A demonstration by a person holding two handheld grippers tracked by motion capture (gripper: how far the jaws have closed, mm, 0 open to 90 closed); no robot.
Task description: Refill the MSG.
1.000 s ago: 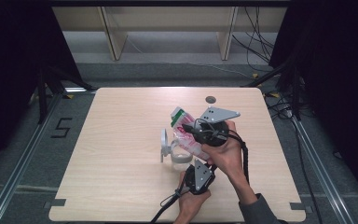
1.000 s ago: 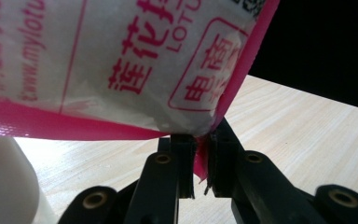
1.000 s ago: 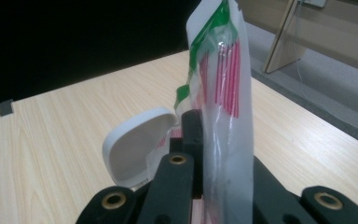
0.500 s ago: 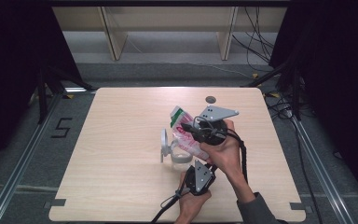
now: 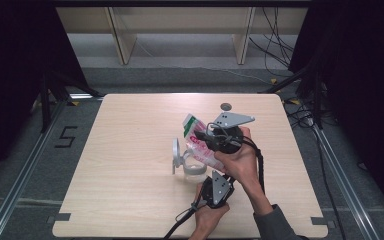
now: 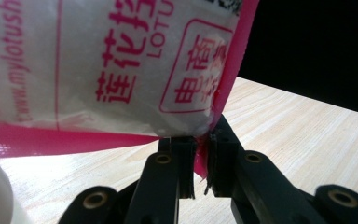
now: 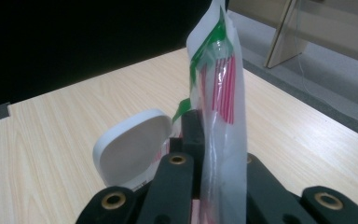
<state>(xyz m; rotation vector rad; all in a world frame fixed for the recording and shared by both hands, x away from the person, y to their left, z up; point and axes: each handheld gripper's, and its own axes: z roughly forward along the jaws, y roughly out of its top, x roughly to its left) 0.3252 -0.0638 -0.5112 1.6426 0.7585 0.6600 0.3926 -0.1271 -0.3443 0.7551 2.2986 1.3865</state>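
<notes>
Left gripper view: pouch (image 6: 121,70) corner pinched between closed fingers (image 6: 186,163).

Across the earlier pictures and this one I can find no real change; my right gripper (image 5: 206,137) and my left gripper (image 5: 219,174) have not shifted over the tabletop (image 5: 130,150), nor has either tilted differently; both sets of jaws are pinched on the pouch (image 5: 200,146) just as tightly as before, the left on its pink bottom edge, the right higher up; the pouch has the same slant and the same creases; the jar (image 5: 193,167) below it and its raised white lid (image 5: 175,155) have not moved either.
</notes>
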